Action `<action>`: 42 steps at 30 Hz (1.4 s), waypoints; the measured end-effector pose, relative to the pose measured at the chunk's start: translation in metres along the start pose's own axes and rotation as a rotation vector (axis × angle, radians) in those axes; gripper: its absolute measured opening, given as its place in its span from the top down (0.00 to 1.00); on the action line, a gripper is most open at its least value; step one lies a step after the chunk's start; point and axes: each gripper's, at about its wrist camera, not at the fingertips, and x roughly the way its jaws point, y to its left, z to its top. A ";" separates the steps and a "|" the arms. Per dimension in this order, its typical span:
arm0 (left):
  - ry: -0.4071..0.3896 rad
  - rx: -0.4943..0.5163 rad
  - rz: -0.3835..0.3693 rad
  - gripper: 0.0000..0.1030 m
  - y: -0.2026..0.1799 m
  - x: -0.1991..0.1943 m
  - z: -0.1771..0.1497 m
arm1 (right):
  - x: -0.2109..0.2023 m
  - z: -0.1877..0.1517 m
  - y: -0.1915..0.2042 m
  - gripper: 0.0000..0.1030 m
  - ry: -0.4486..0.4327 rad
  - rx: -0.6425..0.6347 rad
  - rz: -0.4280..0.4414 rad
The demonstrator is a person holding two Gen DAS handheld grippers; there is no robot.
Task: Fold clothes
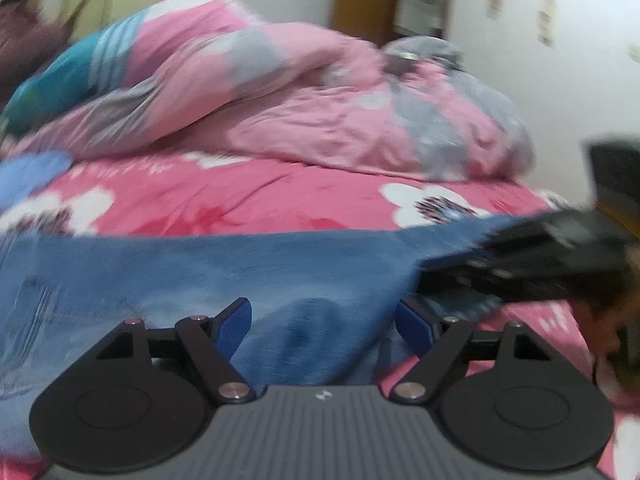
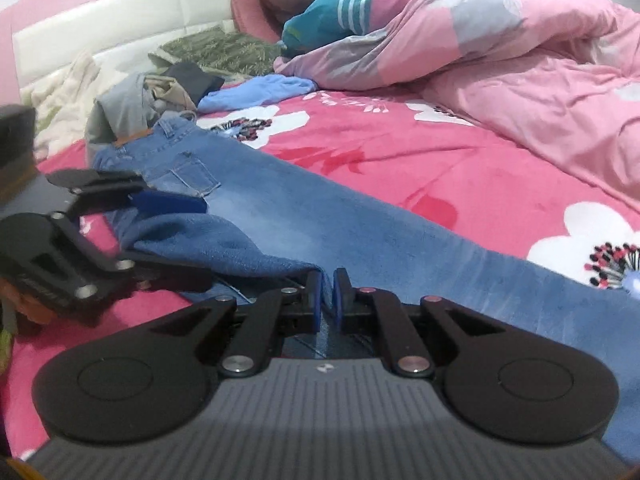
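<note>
1. The bed sheet (image 2: 400, 168), deep pink with white flowers, is spread under everything else; it is used as the landmark here.
2. The quilt (image 2: 520, 60), pale pink with grey patches, is heaped along the far side of the sheet. A teal pillow with white stripes (image 2: 332, 12) is wedged against its left end.
3. The jeans (image 2: 320, 216), the item to be folded, are laid flat on the sheet in front of the quilt. The waistband is seen far left, and one leg runs diagonally toward the near right edge. Near the waist end, one part is doubled over into a fold (image 2: 224, 248).
4. A pile of other clothes (image 2: 160, 84), grey, dark and light blue, is stacked on the sheet just beyond the waistband, by the white headboard (image 2: 120, 12).
5. The left gripper (image 1: 324, 320) is held over the jeans near the middle of the sheet. Its fingers are released and spread wide; denim is seen between them, but no pad is pressed on it.
6. The right gripper (image 2: 327, 296) is positioned at the near edge of the jeans. Its fingers are clenched on the edge of the folded denim, which is pinched between the blue pads (image 2: 316, 300).
</note>
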 end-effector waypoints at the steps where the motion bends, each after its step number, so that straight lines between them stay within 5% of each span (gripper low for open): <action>1: 0.004 -0.026 0.011 0.22 0.005 0.001 0.000 | -0.003 -0.001 0.000 0.91 -0.015 -0.001 0.001; 3: 0.015 -0.047 0.021 0.21 0.011 0.003 0.001 | -0.015 -0.004 0.005 0.80 -0.046 -0.019 -0.009; 6: 0.026 -0.049 0.027 0.21 0.013 0.004 0.001 | -0.034 -0.009 0.019 0.77 -0.091 -0.086 -0.013; 11: 0.026 -0.069 0.023 0.21 0.016 0.005 0.001 | -0.028 -0.025 0.057 0.69 -0.039 -0.293 0.026; 19: 0.024 -0.117 0.004 0.24 0.026 0.004 0.003 | 0.018 -0.024 0.071 0.70 0.048 -0.393 -0.047; 22: 0.021 -0.138 -0.007 0.24 0.030 0.003 0.003 | 0.018 -0.023 0.070 0.94 0.070 -0.354 0.001; 27: 0.023 -0.152 -0.002 0.26 0.032 0.003 0.004 | 0.001 -0.037 0.081 0.99 0.122 -0.390 0.091; 33: 0.027 -0.187 0.018 0.30 0.041 0.002 0.004 | -0.006 -0.034 0.096 0.96 0.071 -0.454 0.056; 38: 0.025 -0.199 0.016 0.30 0.044 0.001 0.005 | 0.007 -0.032 0.113 0.78 0.070 -0.510 0.064; 42: 0.020 -0.213 0.015 0.30 0.047 -0.001 0.006 | 0.015 -0.031 0.120 0.76 0.055 -0.526 0.017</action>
